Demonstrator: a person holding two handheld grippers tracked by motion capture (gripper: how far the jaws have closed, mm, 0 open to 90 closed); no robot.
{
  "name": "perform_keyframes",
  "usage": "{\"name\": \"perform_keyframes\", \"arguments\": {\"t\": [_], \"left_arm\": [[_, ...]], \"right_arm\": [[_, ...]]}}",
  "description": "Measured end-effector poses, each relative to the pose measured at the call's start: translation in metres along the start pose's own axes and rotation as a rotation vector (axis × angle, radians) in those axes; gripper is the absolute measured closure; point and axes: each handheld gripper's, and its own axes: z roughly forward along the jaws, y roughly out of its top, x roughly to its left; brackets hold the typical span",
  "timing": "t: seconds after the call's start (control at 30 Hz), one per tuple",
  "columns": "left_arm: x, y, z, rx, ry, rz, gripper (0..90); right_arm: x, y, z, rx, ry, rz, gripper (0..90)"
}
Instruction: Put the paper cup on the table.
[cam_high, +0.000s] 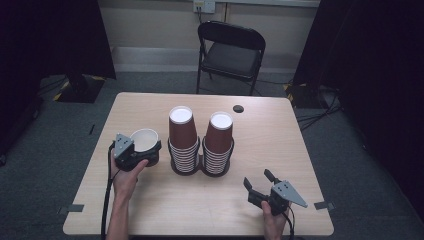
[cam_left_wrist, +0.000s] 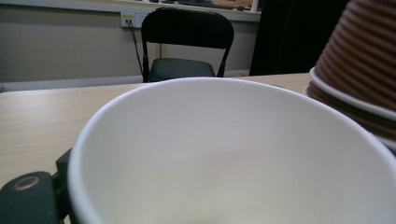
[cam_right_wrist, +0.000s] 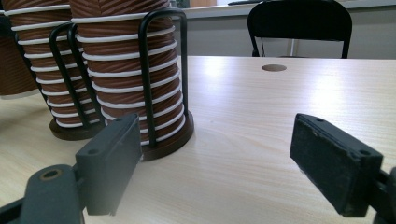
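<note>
On the left side of the desk (cam_high: 150, 210), the left hand-held gripper (cam_high: 145, 152) is clamped on a single paper cup (cam_high: 145, 140), upright, mouth open, sitting just left of the two cup stacks (cam_high: 200, 137) in their black wire holder (cam_high: 200, 167). Over at the near right edge, the right hand-held gripper (cam_high: 258, 180) has its jaws wide apart, nothing between them, well clear of the stacks.

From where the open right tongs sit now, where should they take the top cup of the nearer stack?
Grip the upside-down brown ribbed paper cup topping the right stack, by its side wall above the black wire holder. Bring the right tongs in level from the front right; the wire loops shield the lower cups.
</note>
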Motion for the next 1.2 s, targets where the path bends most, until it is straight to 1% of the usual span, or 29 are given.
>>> {"name": "perform_keyframes", "arguments": {"t": [0.03, 0.1, 0.13, 0.17, 0.2, 0.3, 0.37, 0.5, 0.57, 0.6, 0.63, 0.67, 0.77, 0.83, 0.87, 0.9, 0.93, 1.0, 1.07, 1.1, 1.13, 1.2], "left_arm": [[0.002, -0.001, 0.003, 0.007, 0.0, -0.002, 8.3], [0.007, -0.003, 0.011, 0.015, -0.005, -0.02, 8.2], [0.007, -0.003, 0.011, 0.015, -0.005, -0.02, 8.2], [0.009, -0.005, 0.014, 0.015, -0.016, -0.034, 8.2], [0.009, -0.005, 0.014, 0.015, -0.016, -0.034, 8.1], [0.011, -0.008, 0.022, 0.028, -0.022, -0.026, 8.0], [0.013, -0.011, 0.026, 0.034, -0.025, -0.032, 7.9], [0.014, -0.015, 0.029, 0.044, -0.029, -0.028, 7.7], [0.014, -0.017, 0.03, 0.046, -0.027, -0.033, 7.6], [0.014, -0.019, 0.031, 0.055, -0.029, -0.029, 7.6], [0.013, -0.02, 0.031, 0.046, -0.03, -0.019, 7.3], [0.013, -0.02, 0.031, 0.046, -0.03, -0.019, 7.3], [0.012, -0.021, 0.03, 0.055, -0.032, -0.001, 7.1], [0.01, -0.02, 0.029, 0.07, -0.021, 0.002, 7.0], [0.01, -0.021, 0.028, 0.078, -0.023, 0.014, 6.9], [0.008, -0.021, 0.027, 0.092, -0.011, 0.018, 6.7], [0.007, -0.022, 0.027, 0.104, -0.007, 0.023, 6.6], [0.007, -0.024, 0.027, 0.126, -0.01, 0.033, 7.7], [0.006, -0.023, 0.027, 0.132, -0.009, 0.031, 8.0], [0.005, -0.023, 0.026, 0.141, -0.001, 0.054, 8.0], [0.005, -0.023, 0.026, 0.141, -0.001, 0.054, 8.1], [0.005, -0.025, 0.027, 0.166, -0.002, 0.067, 9.3]], "right_arm": [[0.0, 0.0, 0.0, 0.004, -0.001, -0.001, 15.9], [0.0, 0.0, 0.001, 0.011, 0.002, -0.003, 15.9], [0.0, 0.0, 0.001, 0.011, 0.002, -0.003, 15.9], [0.0, 0.0, 0.001, 0.011, 0.0, 0.001, 15.9], [0.0, 0.0, 0.001, 0.011, 0.0, 0.001, 15.9], [0.001, 0.0, 0.001, 0.015, -0.001, -0.007, 16.0], [0.001, 0.001, 0.002, 0.018, -0.003, -0.014, 16.1], [0.001, 0.001, 0.002, 0.016, 0.0, -0.008, 16.2], [0.001, 0.0, 0.001, 0.016, 0.0, -0.007, 16.2], [0.001, 0.0, 0.001, 0.016, 0.001, -0.008, 16.2], [0.001, 0.001, 0.001, 0.017, 0.008, -0.01, 16.2], [0.001, 0.001, 0.001, 0.017, 0.008, -0.01, 16.2], [0.001, 0.001, 0.001, 0.018, 0.007, -0.011, 16.2], [0.001, 0.001, 0.002, 0.016, 0.008, -0.01, 16.2], [0.001, 0.001, 0.001, 0.016, 0.007, -0.01, 16.2], [0.001, 0.001, 0.001, 0.016, 0.007, -0.01, 16.3], [0.001, 0.001, 0.002, 0.016, 0.008, -0.009, 16.3], [0.001, 0.0, 0.001, 0.016, 0.007, -0.009, 16.3], [0.001, 0.001, 0.002, 0.016, 0.007, -0.01, 16.3], [0.001, 0.001, 0.002, 0.017, 0.008, -0.009, 16.3], [0.001, 0.001, 0.002, 0.017, 0.008, -0.009, 16.3], [0.0, 0.0, 0.001, 0.015, 0.0, -0.005, 16.3]]}}
